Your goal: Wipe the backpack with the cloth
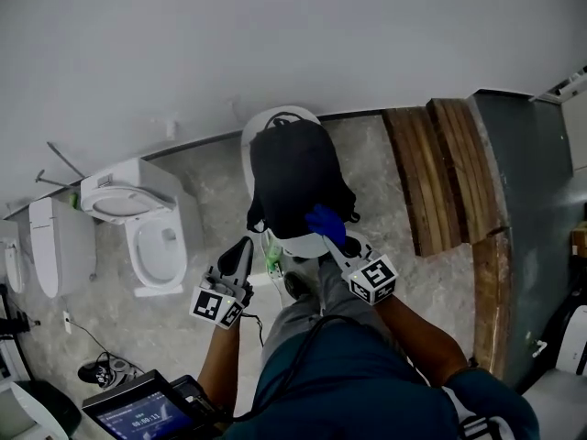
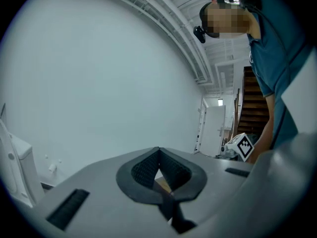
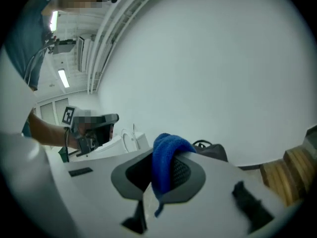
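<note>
The black fabric backpack (image 1: pixel 293 186) lies on a round white stool (image 1: pixel 280 115), at 12 o'clock from the person. A white ceramic toilet (image 1: pixel 156 236) stands at its 9 o'clock. The right tongs (image 1: pixel 332 238) clamp a blue terry cloth (image 1: pixel 323 220) at the backpack's 5 o'clock edge. The left tongs (image 1: pixel 244 249), at 7 o'clock, are closed on nothing. I think the wipe goes best with the cloth pressed lightly and flat, in long strokes toward 12 o'clock.
</note>
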